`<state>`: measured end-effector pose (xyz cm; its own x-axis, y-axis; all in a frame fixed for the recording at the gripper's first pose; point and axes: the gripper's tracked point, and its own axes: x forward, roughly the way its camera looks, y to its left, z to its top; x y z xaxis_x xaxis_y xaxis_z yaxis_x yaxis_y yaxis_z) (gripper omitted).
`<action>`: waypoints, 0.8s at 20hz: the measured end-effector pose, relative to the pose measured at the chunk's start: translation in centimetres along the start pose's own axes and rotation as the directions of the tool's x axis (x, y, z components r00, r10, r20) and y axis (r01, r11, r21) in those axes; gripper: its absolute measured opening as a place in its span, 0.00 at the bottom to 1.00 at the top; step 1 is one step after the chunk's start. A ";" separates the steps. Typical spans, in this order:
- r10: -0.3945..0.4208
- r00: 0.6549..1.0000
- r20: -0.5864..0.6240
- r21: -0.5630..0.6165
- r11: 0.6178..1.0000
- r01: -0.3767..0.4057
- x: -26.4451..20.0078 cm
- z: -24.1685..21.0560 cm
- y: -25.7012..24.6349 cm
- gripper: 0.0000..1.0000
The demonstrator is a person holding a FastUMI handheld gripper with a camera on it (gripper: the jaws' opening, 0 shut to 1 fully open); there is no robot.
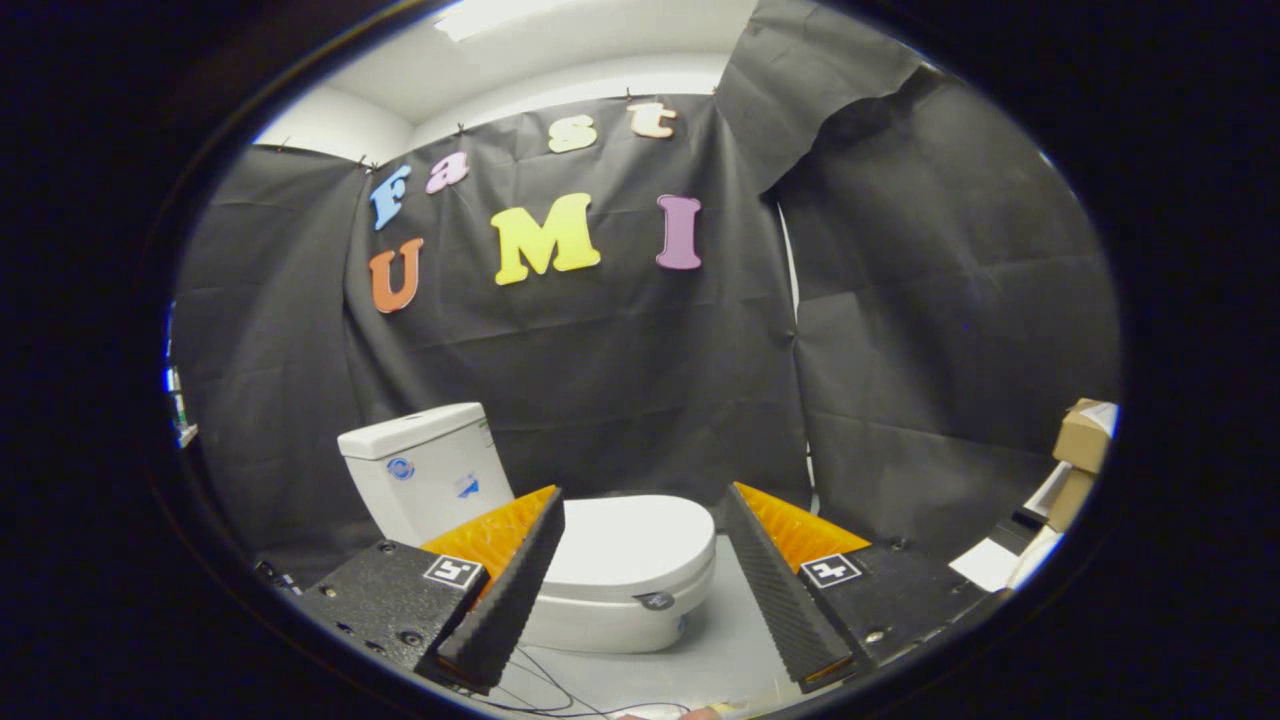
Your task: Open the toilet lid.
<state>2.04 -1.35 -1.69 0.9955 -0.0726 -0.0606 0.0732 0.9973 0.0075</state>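
1. Furthest left, a black cloth wall [260, 330] hangs in folds behind everything, and a strip of white ceiling [560, 60] shows above it.
2. A white toilet [600, 590] stands on the pale grey floor [720, 660], just ahead of the claw. Its cistern [425, 470] rises at the left rear, close to the cloth wall, with a small round blue mark on its front.
3. The toilet lid [625, 545] lies flat and closed on the bowl, a smooth white oval. It sits beyond the fingertips and mostly between the two fingers, with its left part hidden behind the left finger.
4. The claw [650, 510] is spread wide, its fingers well apart and gripping nothing. The left finger [505, 590] overlaps the lid's left edge in the view; whether it touches the toilet I cannot tell. The right finger [785, 590] stands clear of the bowl, to its right.
5. Thin dark cables [545, 685] trail on the floor below the bowl, between the fingers' bases.
6. Far right, brown cardboard boxes [1080, 440] are stacked against the cloth, with a white sheet [985, 563] lying flat on the floor just beside them.
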 end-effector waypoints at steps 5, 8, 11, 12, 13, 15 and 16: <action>0.098 0.988 -0.121 0.061 0.994 -0.091 2.6 -3.4 3.5 1.00; 0.155 0.952 -0.265 0.147 0.982 -0.120 4.5 -7.6 4.9 1.00; 0.213 0.897 -0.387 0.298 0.950 -0.097 6.4 -11.0 5.7 1.00; 0.227 0.876 -0.424 0.356 0.932 -0.070 7.0 -12.3 5.5 1.00; 0.248 0.856 -0.454 0.414 0.909 -0.044 7.4 -13.4 5.3 1.00; 0.275 0.831 -0.484 0.511 0.859 0.013 8.6 -14.9 4.4 0.99; 0.277 0.826 -0.491 0.546 0.837 0.043 9.2 -15.5 3.9 0.99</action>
<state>10.59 2.03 -17.73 0.8131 0.2225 -0.5380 0.1370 0.8250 0.5482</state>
